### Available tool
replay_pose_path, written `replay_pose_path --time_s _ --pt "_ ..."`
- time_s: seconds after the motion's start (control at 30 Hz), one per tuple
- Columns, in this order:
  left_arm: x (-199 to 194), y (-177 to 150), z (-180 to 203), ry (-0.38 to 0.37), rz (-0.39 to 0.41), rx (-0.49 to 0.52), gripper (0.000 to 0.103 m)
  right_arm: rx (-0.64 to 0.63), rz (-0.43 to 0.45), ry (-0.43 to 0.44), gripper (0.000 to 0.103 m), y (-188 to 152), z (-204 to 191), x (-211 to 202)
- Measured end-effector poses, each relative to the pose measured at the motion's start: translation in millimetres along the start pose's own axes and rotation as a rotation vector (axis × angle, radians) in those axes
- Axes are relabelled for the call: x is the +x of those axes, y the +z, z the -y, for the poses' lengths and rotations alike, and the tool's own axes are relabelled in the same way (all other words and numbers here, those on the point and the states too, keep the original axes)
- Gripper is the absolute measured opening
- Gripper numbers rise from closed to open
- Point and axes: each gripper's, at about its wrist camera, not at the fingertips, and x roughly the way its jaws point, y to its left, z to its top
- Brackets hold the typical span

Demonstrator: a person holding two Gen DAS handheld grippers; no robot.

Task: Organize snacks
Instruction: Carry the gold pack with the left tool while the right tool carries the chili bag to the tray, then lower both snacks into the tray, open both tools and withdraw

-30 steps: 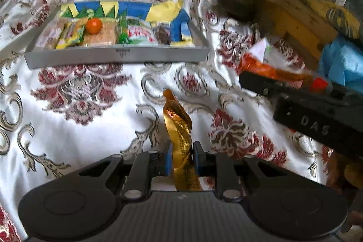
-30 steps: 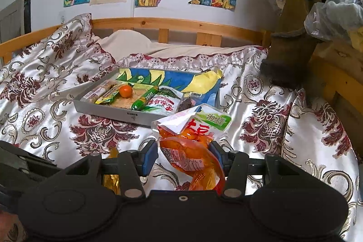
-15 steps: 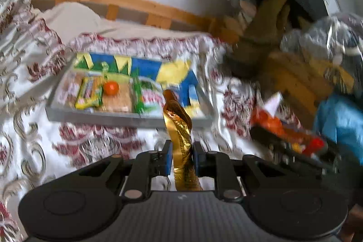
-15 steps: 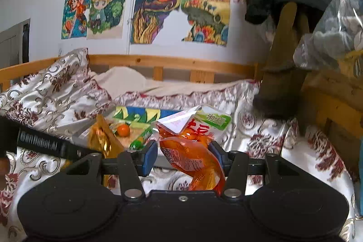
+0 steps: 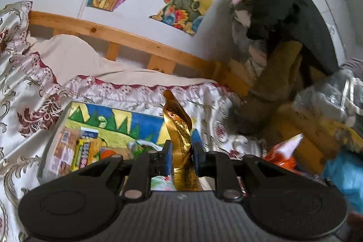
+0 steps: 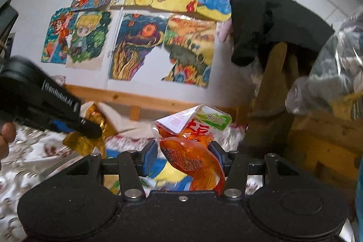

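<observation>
My left gripper [image 5: 181,157] is shut on a twisted gold foil snack packet [image 5: 180,128] that stands up between its blue pads. Just below and beyond it lies the grey tray [image 5: 48,151] with a colourful painted lining, holding several snacks, among them a yellow packet [image 5: 85,151] and an orange round fruit [image 5: 109,153]. My right gripper [image 6: 183,154] is shut on an orange snack bag [image 6: 192,151] with a white and green top. In the right wrist view the left gripper [image 6: 89,127] with the gold packet [image 6: 90,133] shows at the left, over the tray's edge [image 6: 63,165].
The tray sits on a patterned satin bedspread [image 5: 27,94], with a wooden bed rail [image 5: 127,40] behind. Drawings [image 6: 140,47] hang on the wall. Dark clothes [image 5: 283,22], a clear plastic bag [image 5: 329,101] and wooden furniture [image 6: 313,140] crowd the right side.
Both grippers have risen and tipped upward while moving toward the tray, each still holding its snack. The tray now lies close under the left gripper.
</observation>
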Motion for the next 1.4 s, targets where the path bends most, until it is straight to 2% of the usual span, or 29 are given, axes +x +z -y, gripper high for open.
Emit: replay_pose_path --time_s 0.1,0.23,0.57,0.9,1.03,1.4 --pt "15.0 3.0 -15.2 0.014 0.004 -0.037 0.02 -0.007 0.023 -0.012 0.052 1.7 -2.7 19.1" --pt "36.4 3.6 -34.6 0.029 -0.007 -0.084 0.02 -0.01 0.004 -0.008 0.052 -3.8 -5.2 46.0" --pt "79.3 -12.3 -66.6 0.07 -0.091 -0.129 0.02 0.055 -0.134 -0.015 0.052 -34.7 -21.7 102.9" --pt "97.5 -22.3 -89.7 0.102 -0.137 -0.178 0.021 0.094 -0.236 0.007 0.052 -63.1 -33.9 131.9" --pt "103.9 -21.6 -96.8 0.096 -0.174 -0.171 0.024 0.088 -0.257 0.02 0.052 -68.3 -40.3 136.6" --pt "107.3 -22.6 -93.5 0.142 -0.167 -0.062 0.024 0.109 -0.285 0.028 0.052 -77.7 -45.8 148.3"
